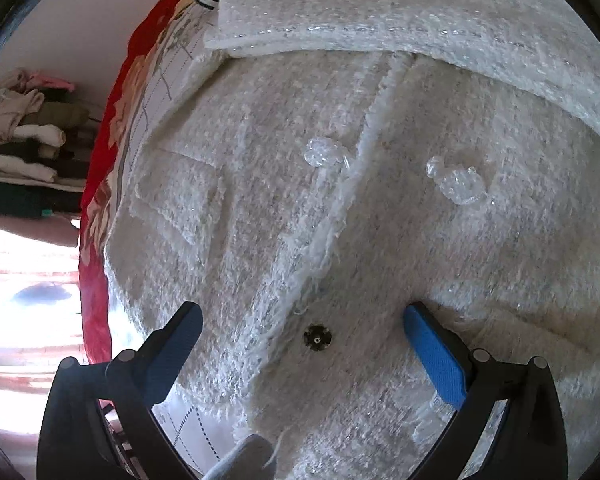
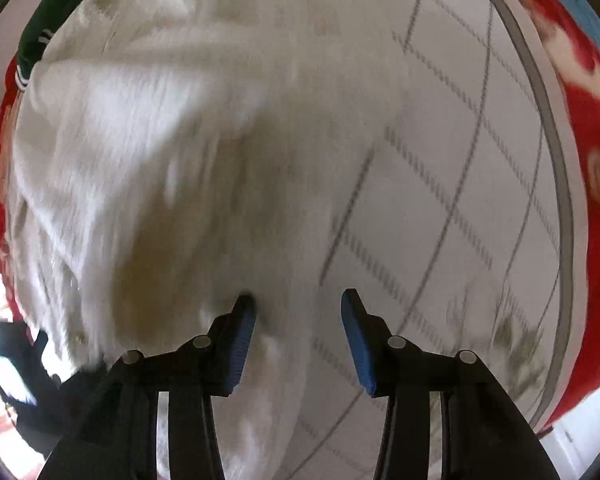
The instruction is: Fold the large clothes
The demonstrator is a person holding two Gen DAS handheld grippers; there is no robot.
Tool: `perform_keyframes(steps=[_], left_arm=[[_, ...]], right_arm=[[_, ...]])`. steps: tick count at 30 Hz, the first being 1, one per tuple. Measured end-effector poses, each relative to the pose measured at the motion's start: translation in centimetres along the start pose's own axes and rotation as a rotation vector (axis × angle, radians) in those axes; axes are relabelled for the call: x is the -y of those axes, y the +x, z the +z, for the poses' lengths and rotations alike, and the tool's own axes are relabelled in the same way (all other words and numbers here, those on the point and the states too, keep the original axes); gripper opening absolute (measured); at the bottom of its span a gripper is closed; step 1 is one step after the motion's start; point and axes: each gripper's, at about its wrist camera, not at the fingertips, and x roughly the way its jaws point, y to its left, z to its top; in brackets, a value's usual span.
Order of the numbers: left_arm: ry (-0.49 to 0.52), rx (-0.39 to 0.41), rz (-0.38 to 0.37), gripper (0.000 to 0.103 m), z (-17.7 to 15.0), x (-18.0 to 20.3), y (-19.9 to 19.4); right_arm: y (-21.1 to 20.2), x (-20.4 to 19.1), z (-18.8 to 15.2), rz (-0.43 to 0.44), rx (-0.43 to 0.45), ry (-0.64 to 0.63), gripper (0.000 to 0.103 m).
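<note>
Your left gripper (image 1: 302,318) points down over the fuzzy white jacket (image 1: 380,208), its fingers (image 1: 434,350) spread wide with nothing pinched between them; a dark snap (image 1: 317,337) sits in the gap, two clear buttons (image 1: 458,184) further up. The jacket lies on the checked sheet (image 2: 452,184) of the bed, a sleeve (image 1: 380,20) folded across its top. Off the bed's left edge you see a pile of clothes (image 1: 24,140). Your right gripper (image 2: 298,320) hangs over the jacket's blurred edge, fingers parted and empty, with a red blanket (image 2: 596,168) at far right.
</note>
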Motion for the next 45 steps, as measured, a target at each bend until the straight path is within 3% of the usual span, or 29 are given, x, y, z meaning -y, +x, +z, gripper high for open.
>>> perform_keyframes(steps=[2, 4, 7, 9, 11, 12, 15, 18, 22, 26, 28, 29, 30, 33, 37, 39, 41, 43, 45], left_arm=[[-0.034, 0.003, -0.005, 0.103, 0.0, 0.2, -0.1], [-0.071, -0.008, -0.014, 0.103, 0.1, -0.3, 0.3], [-0.127, -0.036, -0.016, 0.103, 0.2, -0.6, 0.3], [-0.112, -0.044, 0.003, 0.103, 0.3, -0.4, -0.2], [-0.115, -0.048, 0.014, 0.103, 0.4, -0.7, -0.9], [-0.133, -0.055, 0.016, 0.103, 0.2, -1.0, -1.7], [-0.195, -0.069, 0.055, 0.103, -0.7, -2.1, -4.6], [-0.232, -0.057, 0.160, 0.103, -1.5, -2.0, -7.5], [-0.293, -0.064, 0.269, 0.103, -2.0, -0.6, -8.7], [-0.312, -0.153, 0.277, 0.103, -1.9, 2.0, -5.5], [-0.275, -0.183, 0.272, 0.103, -1.6, 3.7, -3.8], [-0.255, -0.183, 0.291, 0.103, -1.4, 4.2, -3.4], [-0.226, -0.171, 0.319, 0.103, -1.4, 4.8, -3.1], [-0.218, -0.150, 0.326, 0.103, -1.7, 5.1, -3.2], [-0.214, -0.140, 0.315, 0.103, -2.0, 5.2, -3.1], [-0.218, -0.150, 0.312, 0.103, -1.8, 5.0, -3.0], [-0.224, -0.153, 0.307, 0.103, -1.6, 4.8, -3.5], [-0.237, -0.133, 0.284, 0.103, -1.6, 4.5, -5.0], [-0.230, -0.108, 0.268, 0.103, -1.8, 4.9, -7.2]], right_arm=[[0.8, 1.7, 0.3, 0.002, -0.006, 0.069, 0.039], [1.5, 4.0, 0.6, 0.057, -0.025, 0.135, 0.039], [1.0, 3.4, 1.7, 0.029, -0.085, 0.063, 0.040], [0.6, 2.8, 1.7, 0.070, -0.124, 0.045, 0.042], [-0.9, 3.9, 1.7, 0.136, -0.153, 0.035, 0.044], [-2.5, 6.7, 1.9, 0.163, -0.163, 0.035, 0.045], [-5.7, 10.3, 2.9, 0.216, -0.137, 0.052, 0.045], [-7.4, 12.9, 5.5, 0.279, -0.100, 0.100, 0.045], [-5.4, 14.7, 11.4, 0.363, -0.047, 0.077, 0.045], [-1.1, 11.4, 16.5, 0.333, -0.085, -0.032, 0.047], [-1.2, 10.7, 17.9, 0.330, -0.074, -0.088, 0.051], [-1.9, 9.5, 18.2, 0.304, -0.031, -0.170, 0.045], [-2.5, 9.2, 18.4, 0.266, -0.003, -0.212, 0.002], [-3.6, 8.8, 18.7, 0.157, 0.072, -0.218, 0.003], [-2.5, 7.8, 19.4, 0.099, 0.062, -0.211, 0.003], [-2.6, 7.0, 19.6, 0.095, 0.037, -0.223, 0.005], [-1.9, 3.7, 19.9, 0.144, -0.030, -0.200, 0.013], [-2.4, 4.0, 18.9, 0.184, -0.070, -0.179, 0.044], [-3.6, 5.0, 17.5, 0.205, -0.077, -0.184, 0.051]])
